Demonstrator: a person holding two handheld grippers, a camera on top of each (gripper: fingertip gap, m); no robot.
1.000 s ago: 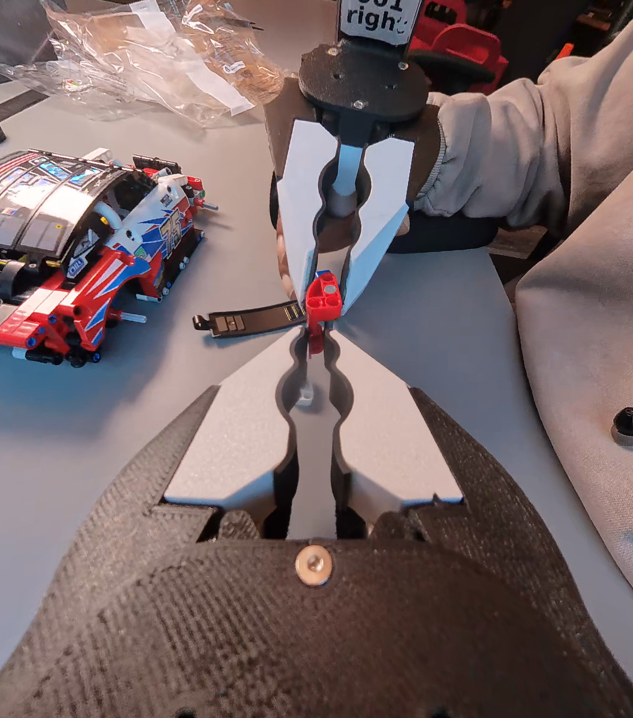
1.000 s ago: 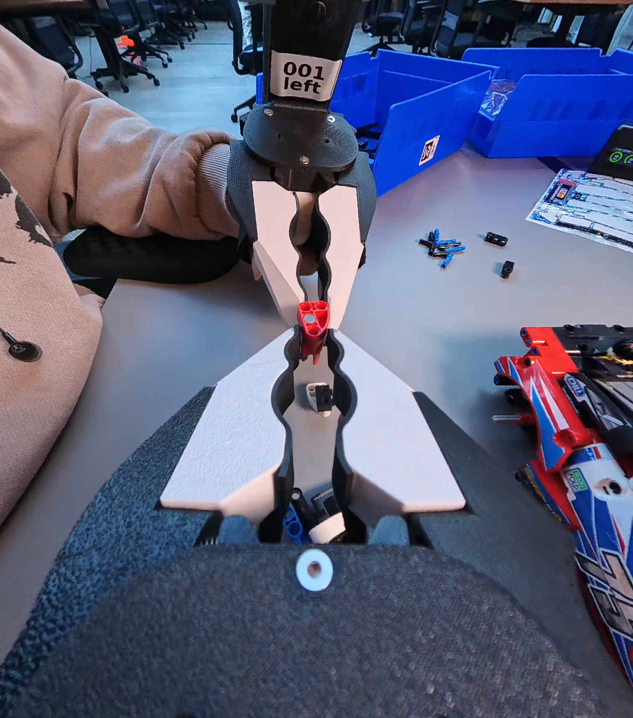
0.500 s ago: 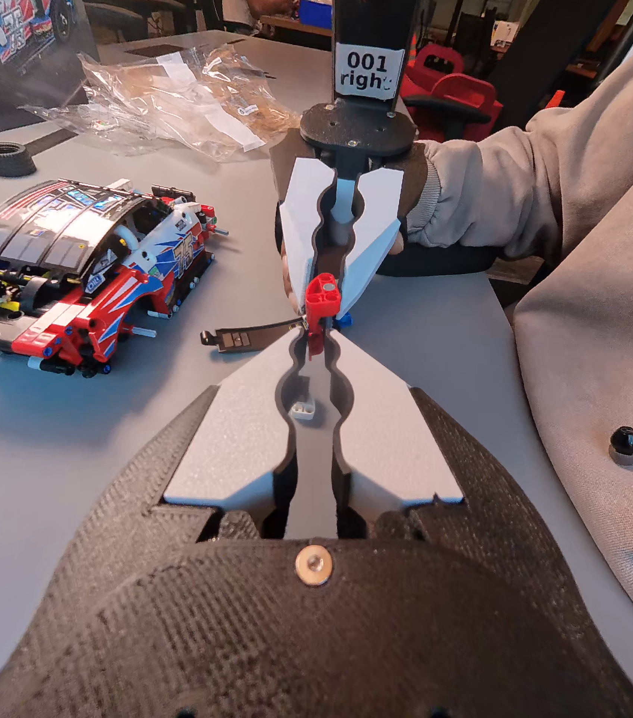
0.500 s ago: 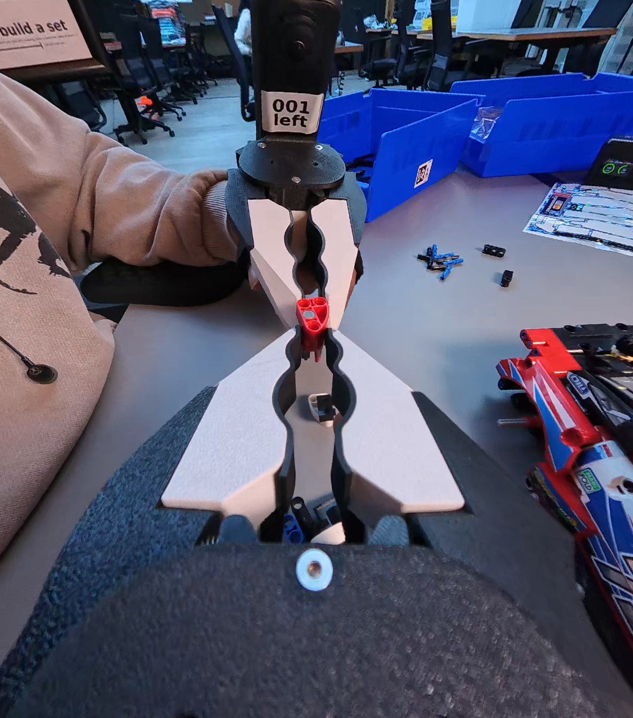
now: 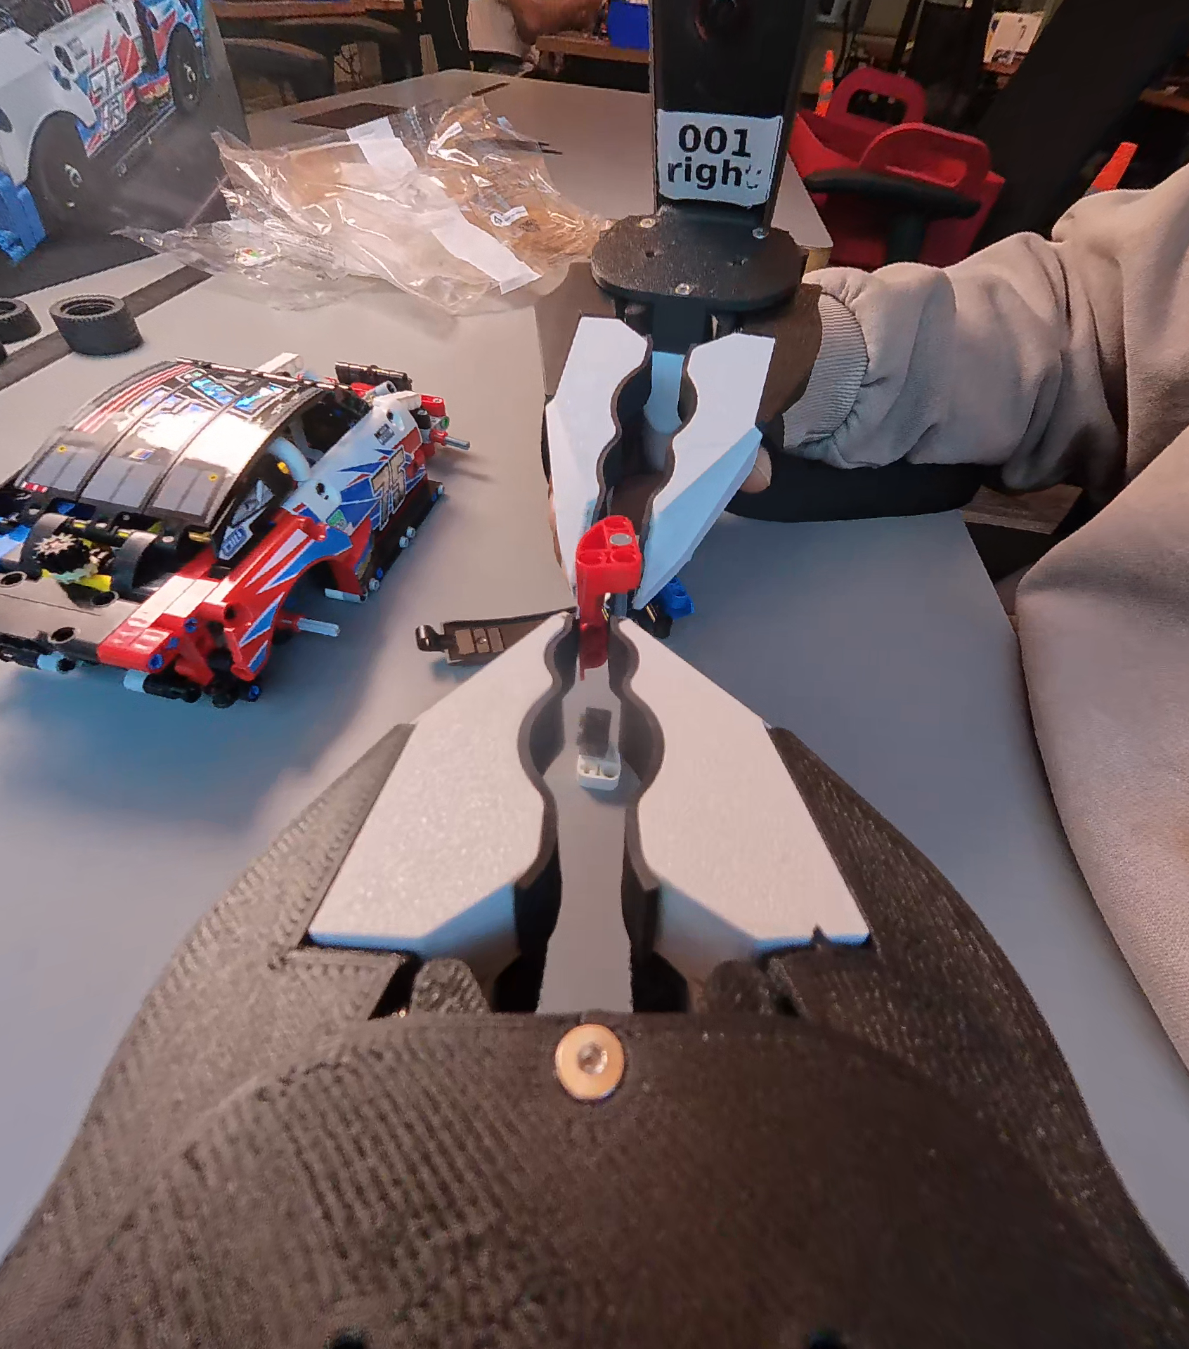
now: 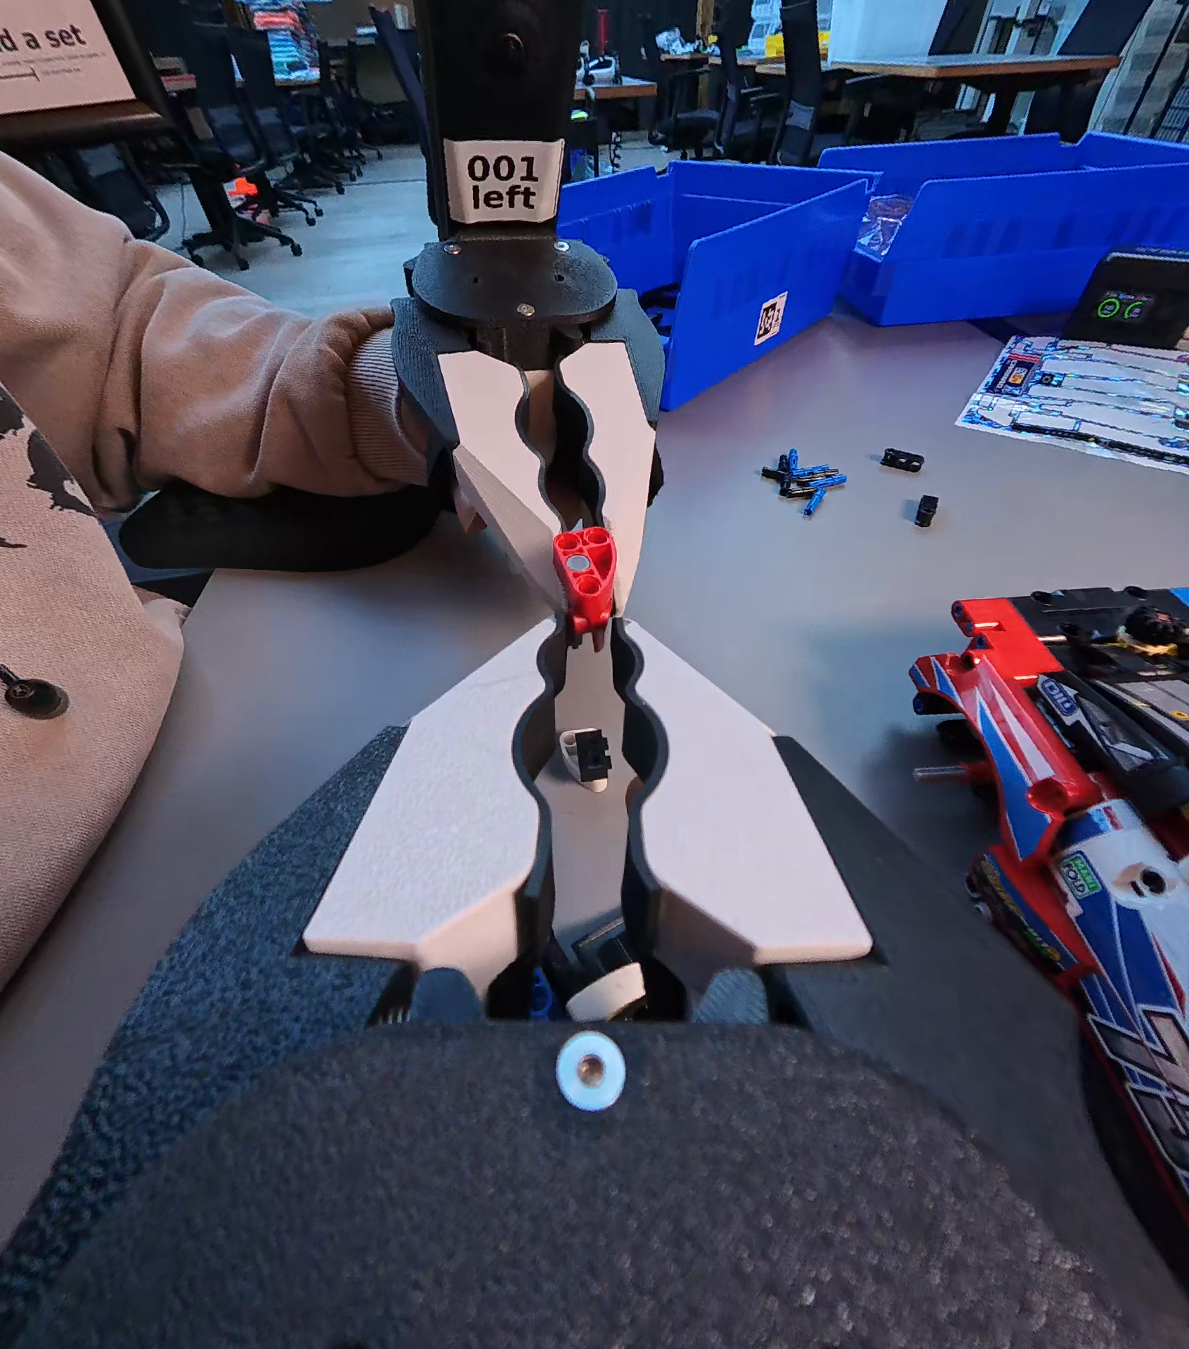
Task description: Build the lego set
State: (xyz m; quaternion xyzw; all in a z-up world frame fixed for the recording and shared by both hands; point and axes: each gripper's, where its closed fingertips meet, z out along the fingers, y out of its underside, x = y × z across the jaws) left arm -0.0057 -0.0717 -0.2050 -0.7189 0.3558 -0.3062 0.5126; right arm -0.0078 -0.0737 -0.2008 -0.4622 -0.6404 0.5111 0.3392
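Note:
A small red Lego piece [image 5: 606,562] with round holes is held above the grey table between both grippers, which meet tip to tip. My left gripper [image 5: 595,629] is shut on its lower end. My right gripper [image 6: 588,628] is shut on the same red piece [image 6: 584,573] from the opposite side. The partly built red, white and blue race car [image 5: 212,525] lies to the left, and shows at the right in the right wrist view [image 6: 1124,803]. A small white and black piece [image 5: 597,752] lies on the table under the grippers.
A black strip part [image 5: 482,639] and a blue part [image 5: 672,602] lie near the tips. Tyres [image 5: 95,321] and plastic bags [image 5: 394,212] are at the back. Blue pins [image 6: 803,478], black connectors [image 6: 902,458], a sticker sheet [image 6: 1117,409] and blue bins [image 6: 942,233] lie beyond. A person's sleeves flank the grippers. Left and right tips are no more than a few centimetres apart.
Both grippers stay shut on the red piece and have risen a little above the table. The red piece has tilted slightly. The car and loose parts have not moved.

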